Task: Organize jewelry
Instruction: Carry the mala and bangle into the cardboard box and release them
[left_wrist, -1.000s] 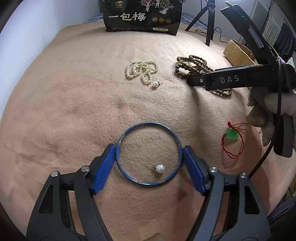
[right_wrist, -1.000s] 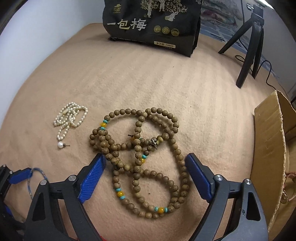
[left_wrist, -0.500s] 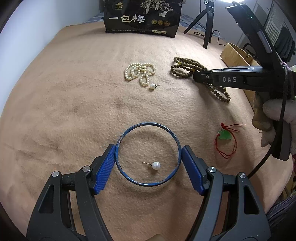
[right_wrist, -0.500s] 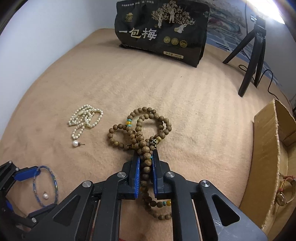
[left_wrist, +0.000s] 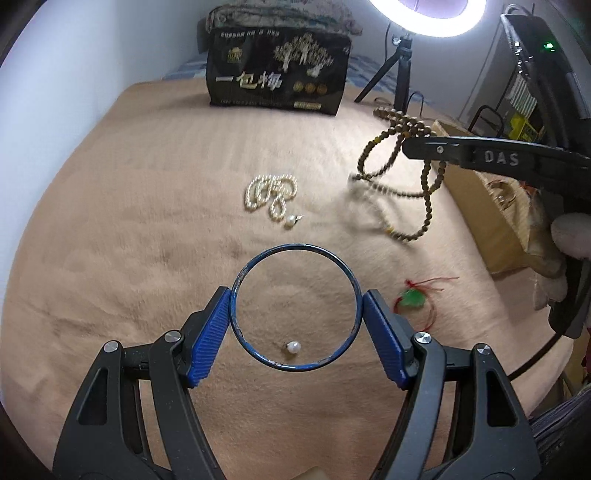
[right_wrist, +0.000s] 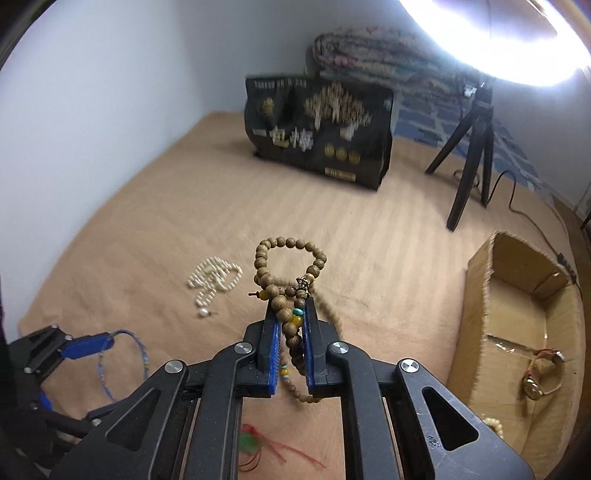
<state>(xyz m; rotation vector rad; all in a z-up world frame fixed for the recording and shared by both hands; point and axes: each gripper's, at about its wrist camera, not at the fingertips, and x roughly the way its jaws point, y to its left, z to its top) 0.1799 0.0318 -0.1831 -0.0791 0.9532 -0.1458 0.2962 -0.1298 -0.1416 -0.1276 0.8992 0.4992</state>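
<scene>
Wooden beads (right_wrist: 291, 325) pinched, bangle (left_wrist: 295, 307) clamped

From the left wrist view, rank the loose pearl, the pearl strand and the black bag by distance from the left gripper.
1. Loose pearl, between the left gripper's fingers, inside the blue bangle.
2. Pearl strand, mid-blanket, ahead.
3. Black bag, far edge.

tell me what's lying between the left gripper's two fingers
In the left wrist view, the blue bangle sits between the left gripper's fingers, touching both pads. A pearl stud shows inside the ring, on the blanket.
</scene>
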